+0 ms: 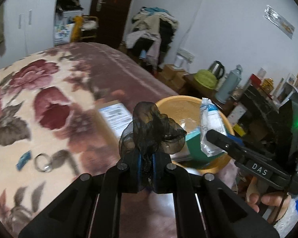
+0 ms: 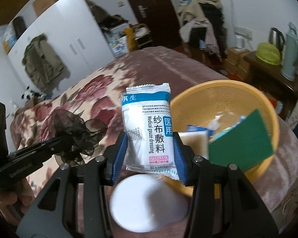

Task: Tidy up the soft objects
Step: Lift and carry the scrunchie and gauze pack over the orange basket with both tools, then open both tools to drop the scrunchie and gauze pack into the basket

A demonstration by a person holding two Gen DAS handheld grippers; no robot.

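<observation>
My left gripper (image 1: 147,164) is shut on a black sheer scrunchie (image 1: 151,130), held above the bed beside the yellow basket (image 1: 176,103). It also shows at the left of the right wrist view (image 2: 77,136). My right gripper (image 2: 149,154) is shut on a white and blue gauze dressing packet (image 2: 149,127), held just left of the yellow basket (image 2: 218,91). The packet also shows in the left wrist view (image 1: 210,123) over the basket. The basket holds a green sponge (image 2: 242,140), a yellowish sponge (image 2: 192,140) and small packets.
A floral blanket (image 1: 39,103) covers the bed. On it lie a cardboard box (image 1: 115,115), a metal ring (image 1: 42,162) and a small blue packet (image 1: 23,159). A white round object (image 2: 147,200) sits under my right gripper. A side table with kettle (image 1: 216,69) and flask stands right.
</observation>
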